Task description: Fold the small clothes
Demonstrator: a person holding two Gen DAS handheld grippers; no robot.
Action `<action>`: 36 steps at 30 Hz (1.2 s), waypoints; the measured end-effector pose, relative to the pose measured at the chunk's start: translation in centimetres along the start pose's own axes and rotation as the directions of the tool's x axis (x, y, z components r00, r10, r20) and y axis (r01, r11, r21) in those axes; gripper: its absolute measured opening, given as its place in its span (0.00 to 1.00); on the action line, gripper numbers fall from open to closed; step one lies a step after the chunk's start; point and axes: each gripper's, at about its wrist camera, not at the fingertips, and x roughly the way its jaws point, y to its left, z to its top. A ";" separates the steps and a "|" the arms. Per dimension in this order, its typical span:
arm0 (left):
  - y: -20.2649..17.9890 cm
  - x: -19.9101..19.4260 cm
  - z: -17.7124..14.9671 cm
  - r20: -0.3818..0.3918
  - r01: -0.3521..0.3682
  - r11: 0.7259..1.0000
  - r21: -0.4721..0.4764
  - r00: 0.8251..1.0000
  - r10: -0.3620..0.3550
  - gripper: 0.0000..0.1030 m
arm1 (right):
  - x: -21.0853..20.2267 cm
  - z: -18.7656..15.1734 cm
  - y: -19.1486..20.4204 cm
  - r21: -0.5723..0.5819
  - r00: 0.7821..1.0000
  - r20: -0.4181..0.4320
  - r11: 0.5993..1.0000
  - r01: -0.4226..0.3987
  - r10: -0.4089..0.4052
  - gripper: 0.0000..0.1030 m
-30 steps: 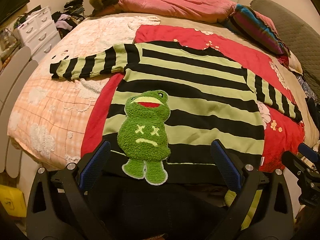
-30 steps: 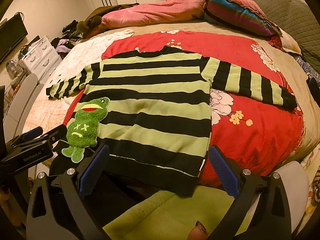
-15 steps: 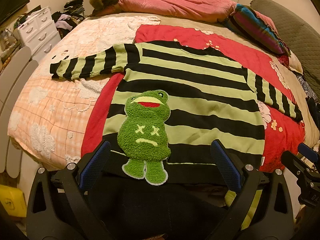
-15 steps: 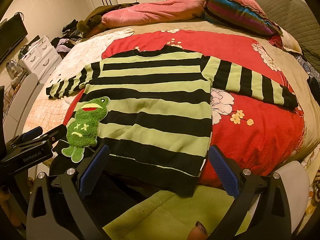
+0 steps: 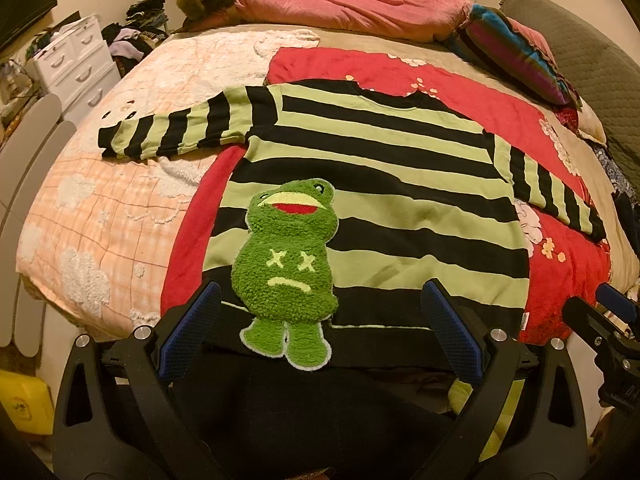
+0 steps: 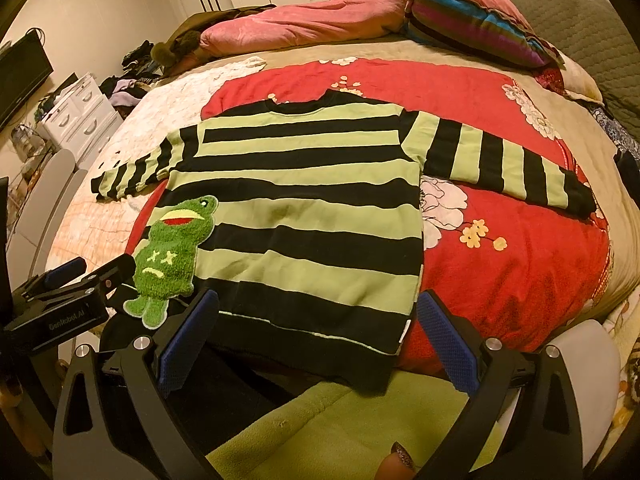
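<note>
A small green-and-black striped sweater (image 5: 372, 184) is spread flat, front up, on a bed (image 5: 104, 216), lying mostly over a red flowered blanket (image 6: 500, 272). Both sleeves are stretched outward: the left sleeve (image 5: 172, 128) rests on a pale peach quilt (image 5: 92, 240), while the right sleeve (image 6: 504, 164) reaches across the red blanket toward the right edge. A fuzzy green frog patch (image 5: 286, 268) is sewn on the near left part of the sweater's front, with its feet overhanging the black hem (image 6: 304, 332). The hem lies at the near edge of the bed.

The left gripper (image 5: 320, 336) is held just short of the hem, in front of the frog patch; its blue-padded fingers (image 5: 192, 328) are spread wide and nothing is held between them. The right gripper (image 6: 316, 340) is held near the hem's right half, likewise spread wide and empty, with its blue pads (image 6: 444, 340) well apart. Whether either gripper touches the cloth cannot be told. Pink bedding (image 5: 348, 8) and a striped pillow (image 6: 472, 28) are piled at the far end, and a white drawer unit (image 5: 76, 64) stands at the far left.
</note>
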 end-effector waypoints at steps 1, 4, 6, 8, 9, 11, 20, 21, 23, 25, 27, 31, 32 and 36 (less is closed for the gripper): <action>-0.1 0.0 0.0 0.001 -0.001 1.000 0.002 1.000 0.001 0.91 | 0.0 0.0 0.0 0.000 1.000 0.001 1.000 0.000 0.000 0.96; -0.5 0.2 0.1 0.002 0.002 1.000 0.010 1.000 -0.002 0.91 | 0.2 0.0 0.1 0.006 1.000 0.001 1.000 0.002 -0.002 0.96; -0.6 0.2 0.2 0.000 0.005 1.000 0.014 1.000 -0.005 0.91 | 0.2 0.0 0.1 0.008 1.000 0.002 1.000 0.003 -0.003 0.96; -0.8 0.3 0.4 -0.005 0.011 1.000 0.016 1.000 -0.011 0.91 | 0.2 0.1 0.0 0.018 1.000 0.010 1.000 -0.005 0.005 0.96; -0.8 0.4 0.5 -0.004 0.014 1.000 0.019 1.000 -0.014 0.91 | 0.2 0.2 0.0 0.022 1.000 0.014 1.000 -0.007 0.007 0.96; -0.8 0.5 0.8 0.000 0.021 1.000 0.018 1.000 -0.021 0.91 | 0.5 0.3 0.0 0.023 1.000 0.017 1.000 -0.013 0.013 0.96; -0.1 2.0 3.0 0.004 0.022 1.000 -0.013 1.000 -0.022 0.91 | 1.8 2.2 -0.6 0.026 1.000 0.027 1.000 -0.002 0.001 0.96; 0.0 2.1 3.2 0.006 0.023 1.000 -0.016 1.000 -0.023 0.91 | 2.0 2.3 -0.7 0.026 1.000 0.027 1.000 -0.003 0.002 0.96; 0.0 2.6 3.8 0.005 0.021 0.999 -0.024 1.000 -0.021 0.91 | 2.4 2.6 -0.7 0.023 1.000 0.028 1.000 -0.007 0.006 0.96; 0.0 2.9 4.3 0.003 0.021 0.999 -0.026 1.000 -0.021 0.91 | 2.8 2.9 -1.0 0.022 1.000 0.026 1.000 -0.005 0.005 0.96; 0.0 3.2 4.8 0.002 0.016 0.999 -0.032 1.000 -0.016 0.91 | 3.1 3.3 -1.2 0.027 0.999 0.032 1.000 -0.009 0.008 0.96; -0.2 3.8 5.9 -0.001 0.018 0.999 -0.044 1.000 -0.018 0.91 | 3.9 4.3 -2.0 0.045 0.999 0.035 0.999 -0.015 0.013 0.96; -0.2 3.9 6.1 0.002 0.017 0.999 -0.044 1.000 -0.017 0.91 | 4.0 4.5 -2.2 0.049 0.999 0.040 0.999 -0.013 0.011 0.96; -0.5 4.6 7.3 0.009 0.022 0.998 -0.054 1.000 -0.022 0.91 | 4.7 5.8 -3.0 0.064 0.999 0.052 0.998 -0.005 0.002 0.96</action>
